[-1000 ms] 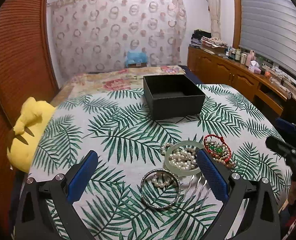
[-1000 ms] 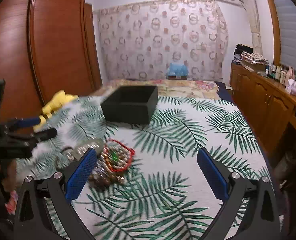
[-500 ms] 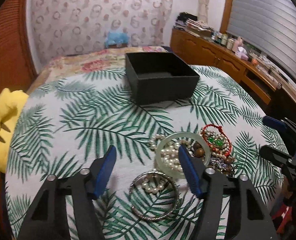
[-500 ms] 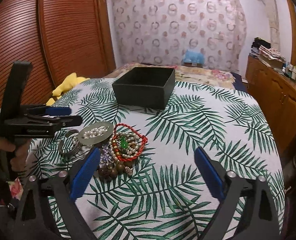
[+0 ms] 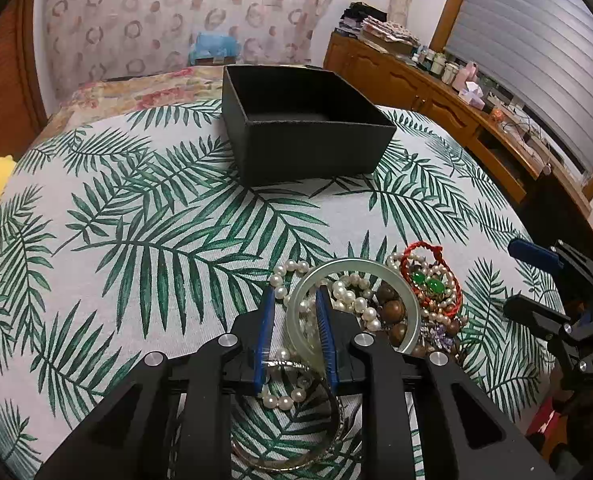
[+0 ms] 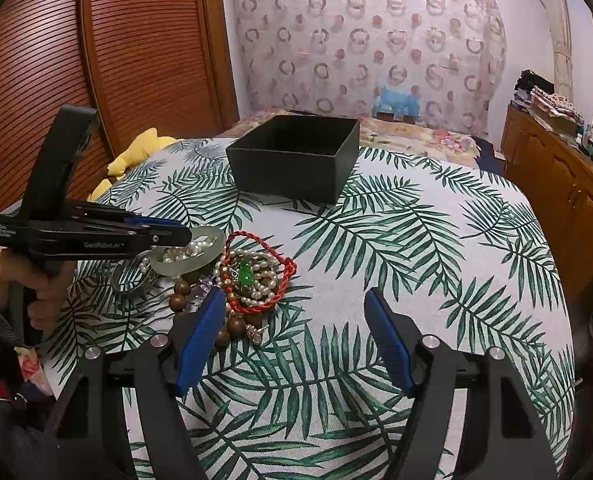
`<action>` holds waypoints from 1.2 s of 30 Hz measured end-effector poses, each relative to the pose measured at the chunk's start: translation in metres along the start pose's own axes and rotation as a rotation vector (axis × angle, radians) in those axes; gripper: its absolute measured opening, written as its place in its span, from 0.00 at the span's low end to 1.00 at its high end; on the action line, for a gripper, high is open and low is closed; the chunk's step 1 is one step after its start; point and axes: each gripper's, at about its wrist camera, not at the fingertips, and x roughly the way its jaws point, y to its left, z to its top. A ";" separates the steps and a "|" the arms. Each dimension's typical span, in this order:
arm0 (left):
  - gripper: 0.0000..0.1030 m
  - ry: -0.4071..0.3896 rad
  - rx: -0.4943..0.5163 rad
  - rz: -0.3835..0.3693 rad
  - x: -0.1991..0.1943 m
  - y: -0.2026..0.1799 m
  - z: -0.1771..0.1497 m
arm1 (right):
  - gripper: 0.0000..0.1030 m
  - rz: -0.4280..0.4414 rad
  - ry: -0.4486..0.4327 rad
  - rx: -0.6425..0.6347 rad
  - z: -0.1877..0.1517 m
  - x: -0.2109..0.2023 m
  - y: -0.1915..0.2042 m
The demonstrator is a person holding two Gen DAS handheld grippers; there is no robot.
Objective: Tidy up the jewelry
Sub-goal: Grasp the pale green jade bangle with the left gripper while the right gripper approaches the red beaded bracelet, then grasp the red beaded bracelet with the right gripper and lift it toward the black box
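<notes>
1. The left gripper [image 5: 295, 332] had its blue pads nearly together, straddling the near-left rim of the pale green, glassy jade-like bangle [image 5: 410, 312]: one pad outside the ring, one inside. It looked clamped on the rim, though I couldn't see for sure that both pads were touching.
2. The right gripper [image 6: 296, 344] was wide apart and holding nothing, hovering low over the palm-leaf tablecloth [image 6: 436, 240] with its left pad just beside the jewelry pile.
3. My guess on handling: the bangle's stiff, smooth and probably slippery, heavy-ish for its size, and it'd chip if dropped. Pinching across the rim is the sensible hold. Squeeze firmly and lift it level.
4. Looks-wise, it was a thick translucent hoop lying flat on a strand of white pearls [image 5: 352, 296], which ran through and under it, so they might drag along.
5. Just right of it were brown wooden beads [image 5: 392, 308] and a red braided cord bracelet with green stones [image 5: 426, 280]. A thin silver metal bangle [image 5: 296, 456] lay nearer, under the gripper.
6. The open black square box [image 5: 312, 144] sat well apart on the far side, and I couldn't see anything in it yet.
</notes>
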 end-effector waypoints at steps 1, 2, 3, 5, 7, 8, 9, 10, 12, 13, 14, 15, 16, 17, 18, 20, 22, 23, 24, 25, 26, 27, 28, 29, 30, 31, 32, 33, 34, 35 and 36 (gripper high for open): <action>0.15 0.001 -0.001 0.005 0.001 0.000 0.000 | 0.72 0.003 0.001 0.000 0.000 0.000 0.000; 0.13 0.001 0.000 0.009 0.001 0.001 0.000 | 0.72 0.003 0.002 -0.002 0.000 0.001 0.001; 0.12 0.000 -0.001 0.010 0.001 0.003 -0.001 | 0.72 0.005 0.004 -0.005 0.000 0.001 0.002; 0.12 -0.002 -0.003 0.014 0.001 0.005 -0.002 | 0.72 0.009 0.006 -0.008 -0.001 0.002 0.004; 0.10 0.003 0.000 0.028 0.001 0.008 -0.003 | 0.72 0.012 0.010 -0.009 -0.001 0.004 0.004; 0.10 0.007 0.000 0.030 0.002 0.009 -0.003 | 0.72 0.013 0.011 -0.010 -0.001 0.005 0.004; 0.10 0.010 -0.001 0.028 0.002 0.011 -0.003 | 0.72 0.014 0.012 -0.011 -0.001 0.006 0.005; 0.10 0.013 0.000 0.024 0.003 0.011 -0.003 | 0.72 0.014 0.012 -0.012 -0.001 0.006 0.005; 0.11 0.016 0.001 0.026 0.004 0.012 -0.002 | 0.72 0.016 0.014 -0.015 0.000 0.008 0.006; 0.11 0.017 0.002 0.029 0.004 0.012 -0.001 | 0.72 0.017 0.015 -0.016 0.000 0.009 0.006; 0.11 0.016 0.006 0.031 0.005 0.012 0.000 | 0.72 0.020 0.017 -0.019 0.001 0.010 0.007; 0.11 0.015 0.008 0.031 0.005 0.011 0.000 | 0.72 0.021 0.018 -0.021 0.001 0.010 0.007; 0.09 0.015 0.010 0.030 0.005 0.011 0.000 | 0.70 0.023 0.019 -0.025 0.002 0.011 0.008; 0.07 0.012 0.016 0.032 0.005 0.011 0.000 | 0.66 0.026 0.021 -0.028 0.002 0.012 0.008; 0.07 0.002 0.019 0.044 0.004 0.010 0.000 | 0.64 0.027 0.023 -0.032 0.003 0.013 0.009; 0.07 -0.045 0.023 0.057 -0.005 0.010 -0.001 | 0.61 0.025 0.026 -0.038 0.003 0.015 0.008; 0.07 -0.076 0.013 0.062 -0.013 0.011 -0.001 | 0.57 0.027 0.031 -0.042 0.003 0.017 0.008; 0.07 -0.098 0.009 0.071 -0.019 0.011 -0.001 | 0.56 0.030 0.034 -0.042 0.003 0.019 0.007; 0.07 -0.121 0.012 0.084 -0.024 0.010 -0.002 | 0.55 0.034 0.038 -0.040 0.004 0.020 0.005; 0.07 -0.136 0.015 0.093 -0.028 0.009 -0.002 | 0.51 0.035 0.038 -0.038 0.004 0.021 0.004; 0.07 -0.157 0.015 0.100 -0.034 0.009 -0.003 | 0.49 0.036 0.039 -0.035 0.006 0.022 0.002; 0.07 -0.167 0.012 0.100 -0.038 0.009 -0.003 | 0.49 0.039 0.040 -0.031 0.008 0.024 0.000; 0.07 -0.175 0.010 0.097 -0.041 0.009 -0.002 | 0.49 0.041 0.042 -0.027 0.010 0.026 -0.002; 0.07 -0.185 0.007 0.095 -0.045 0.009 -0.002 | 0.47 0.044 0.043 -0.025 0.011 0.027 -0.003; 0.07 -0.194 0.004 0.094 -0.047 0.009 -0.001 | 0.46 0.050 0.045 -0.024 0.014 0.030 -0.004; 0.07 -0.205 0.001 0.096 -0.050 0.008 0.000 | 0.45 0.057 0.047 -0.024 0.016 0.033 -0.005; 0.07 -0.213 0.000 0.098 -0.052 0.008 0.000 | 0.45 0.063 0.051 -0.023 0.018 0.036 -0.005; 0.07 -0.221 0.000 0.102 -0.054 0.007 0.000 | 0.45 0.069 0.058 -0.019 0.020 0.040 -0.007; 0.07 -0.227 0.001 0.105 -0.056 0.006 -0.001 | 0.43 0.077 0.066 -0.015 0.021 0.044 -0.007; 0.07 -0.232 0.001 0.104 -0.057 0.006 -0.001 | 0.42 0.086 0.074 -0.010 0.023 0.048 -0.008; 0.07 -0.236 0.002 0.102 -0.058 0.005 -0.002 | 0.42 0.092 0.082 -0.006 0.025 0.051 -0.009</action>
